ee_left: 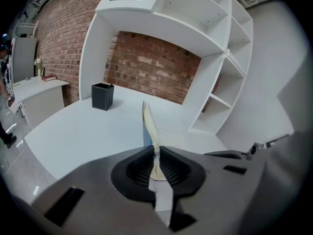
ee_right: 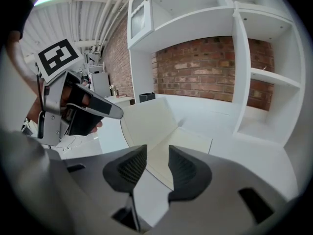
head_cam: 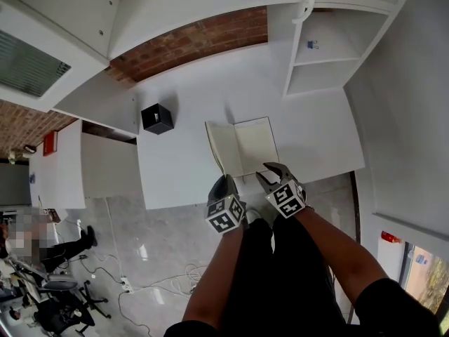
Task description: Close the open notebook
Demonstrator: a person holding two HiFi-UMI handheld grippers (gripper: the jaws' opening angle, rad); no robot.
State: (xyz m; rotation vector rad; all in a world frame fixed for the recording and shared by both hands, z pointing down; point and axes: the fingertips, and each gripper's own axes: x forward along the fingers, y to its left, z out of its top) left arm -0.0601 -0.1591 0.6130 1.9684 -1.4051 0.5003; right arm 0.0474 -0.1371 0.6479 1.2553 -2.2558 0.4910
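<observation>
**Obs.** Notebook (head_cam: 245,146) lies open on the white table (head_cam: 319,135), near the front edge and just ahead of both tongs. Black box (head_cam: 156,118) stands well apart, left and further back; not involved.

**Left tongs** (ee_left: 157,153): nearly closed, pinching the near end of the notebook's left half (ee_left: 148,124). That half stands raised off the table, close to upright, and shows edge-on in the left gripper view. Cannot tell whether the pinch takes 1 cover alone or the cover plus sheets.

**Right tongs** (ee_right: 151,166): jaws partly apart, nothing between the pads. They hover just over the near edge of the right half (ee_right: 188,143), which lies flat on the table. No contact with the page is evident.

**Handling (judgement).**
- Thin, light book. The raised half bows slightly along its height, so it is flexible, not stiff, and will likely flop over once past upright.
- Paper is smooth: a shallow pinch may slip, a hard one may crease the edge.
- Best hold is on the free edge, away from the spine. The present hold at the near end serves.
- The book looks light enough to slide on the smooth table as the half swings over. Pressing the right tongs down on the flat half would likely stop that.

**Status (judgement):** closing roughly half done; left half not yet folded onto the right.
</observation>
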